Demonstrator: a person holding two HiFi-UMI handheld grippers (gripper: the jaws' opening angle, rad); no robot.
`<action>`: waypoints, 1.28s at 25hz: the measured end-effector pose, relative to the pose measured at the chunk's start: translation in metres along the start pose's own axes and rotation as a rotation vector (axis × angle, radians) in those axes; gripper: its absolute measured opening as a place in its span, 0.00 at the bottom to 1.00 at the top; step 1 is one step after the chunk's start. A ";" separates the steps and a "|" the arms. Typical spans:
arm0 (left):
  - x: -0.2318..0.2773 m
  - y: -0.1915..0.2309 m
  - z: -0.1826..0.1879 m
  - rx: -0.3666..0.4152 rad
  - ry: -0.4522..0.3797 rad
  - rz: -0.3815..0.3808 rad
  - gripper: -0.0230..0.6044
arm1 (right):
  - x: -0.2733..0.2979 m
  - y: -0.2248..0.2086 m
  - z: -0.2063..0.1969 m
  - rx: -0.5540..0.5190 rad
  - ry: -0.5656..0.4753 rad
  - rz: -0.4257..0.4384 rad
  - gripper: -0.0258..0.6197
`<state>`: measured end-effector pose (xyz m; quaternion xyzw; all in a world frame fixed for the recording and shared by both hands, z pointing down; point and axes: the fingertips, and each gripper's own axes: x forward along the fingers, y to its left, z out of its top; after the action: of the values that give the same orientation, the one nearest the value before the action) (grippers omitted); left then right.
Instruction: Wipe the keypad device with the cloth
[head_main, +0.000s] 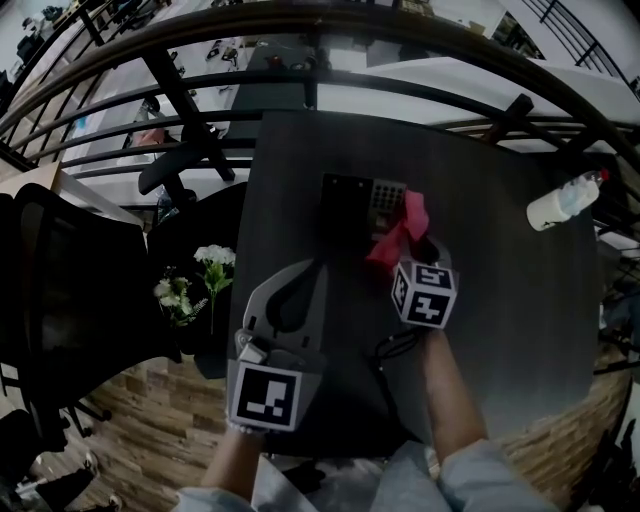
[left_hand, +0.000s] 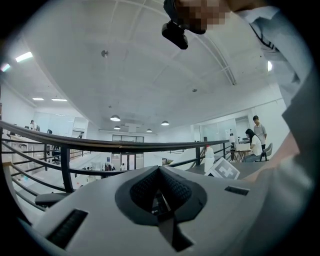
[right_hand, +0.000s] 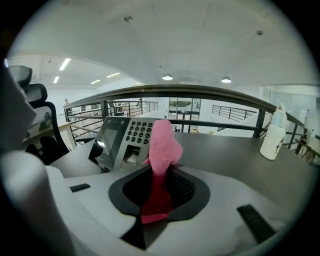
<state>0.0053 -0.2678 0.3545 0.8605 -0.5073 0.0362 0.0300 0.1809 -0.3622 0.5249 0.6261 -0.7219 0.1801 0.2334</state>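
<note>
Where the dark table (head_main: 500, 330) stands against the black railing (head_main: 400, 90), the items are as follows.

Keypad device (head_main: 362, 205): black, set on the table's far half, near the railing side. The right gripper view shows its sloped face (right_hand: 125, 137) with a dark screen at left, rows of round keys at upper right and a small window below them.

Cloth (head_main: 400, 232): pink, bunched into a narrow strip. The lower end is pinched in the right gripper (head_main: 412, 252); the free end rises to the device's right edge, beside the keys. In the right gripper view the cloth (right_hand: 162, 150) stands upright in front of the keys; contact with the device cannot be made out.

Right gripper, own view (right_hand: 161, 172): jaws clamped on the cloth, a red-pink tail hanging out below the pads. The marker cube sits behind the jaws.

Left gripper (head_main: 305, 270): held over the table's near left part, well apart from the device. In its own view (left_hand: 159, 169) the jaws are pressed together with nothing between them, and it points up and out over the railing toward a white ceiling.

Spray bottle (head_main: 562, 200): white with a red top, at the table's far right corner; upright in the right gripper view (right_hand: 274, 135).

White flowers (head_main: 195, 280): left of the table, below its edge.

Black office chair (head_main: 60, 260): at far left.
</note>
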 end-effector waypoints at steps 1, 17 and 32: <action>-0.001 0.000 0.000 0.001 0.001 -0.001 0.04 | -0.001 0.002 -0.005 0.009 0.007 0.003 0.16; -0.015 -0.013 0.013 0.030 -0.011 0.008 0.04 | -0.046 0.012 -0.019 0.092 -0.005 0.063 0.16; -0.032 -0.026 0.049 0.036 -0.050 0.030 0.04 | -0.130 0.020 0.047 -0.053 -0.244 0.122 0.16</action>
<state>0.0139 -0.2315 0.3028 0.8538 -0.5201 0.0241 0.0012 0.1699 -0.2781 0.4138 0.5918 -0.7862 0.0974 0.1487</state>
